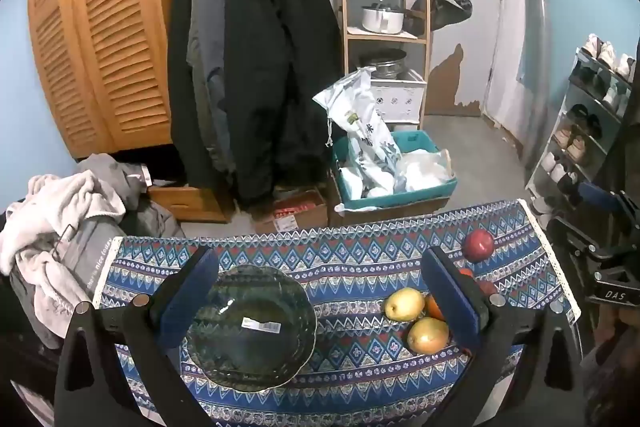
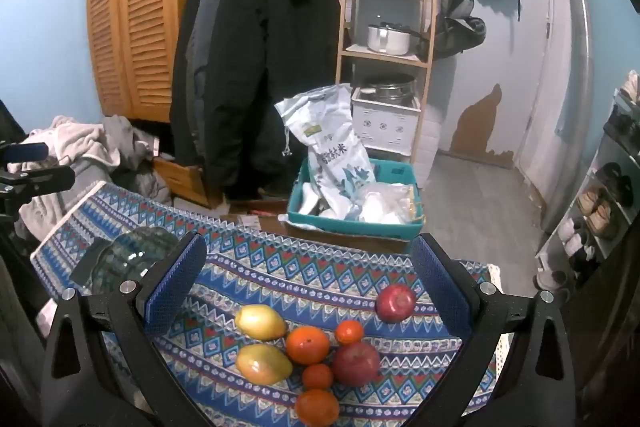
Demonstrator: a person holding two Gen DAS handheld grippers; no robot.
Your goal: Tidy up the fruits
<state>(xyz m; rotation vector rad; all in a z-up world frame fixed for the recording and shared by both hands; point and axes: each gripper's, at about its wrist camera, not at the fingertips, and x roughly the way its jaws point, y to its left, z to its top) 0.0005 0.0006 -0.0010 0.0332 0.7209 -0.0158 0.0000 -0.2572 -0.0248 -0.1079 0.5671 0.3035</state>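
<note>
Blue ribbed pads are seen on the fingers of both grippers, and both pairs are spread wide with nothing gripped. The left gripper [image 1: 320, 291] is held above the table's left part, where a dark green glass plate [image 1: 252, 327] bearing a white barcode sticker is framed between its fingers, untouched. The right gripper [image 2: 308, 291] is held over the fruit, which is gathered toward the table's right end. Two yellow pears [image 2: 260, 322] are laid side by side nearest the plate. Just beside them a large orange [image 2: 307, 345] is seen, with three smaller oranges [image 2: 349, 332] around it, one close to the near edge. A dark red apple [image 2: 356, 363] is touching the cluster, and a second red apple [image 2: 396, 303] is set apart, toward the far right corner. The table [image 2: 280, 275] is covered by a blue patterned cloth with a white lace trim. Beyond its far edge, black coats [image 2: 256, 67] are hung on a rail, a teal crate [image 2: 356, 211] holding bags is set on the floor, and a wooden shelf unit [image 2: 384, 27] with pots is seen.
</note>
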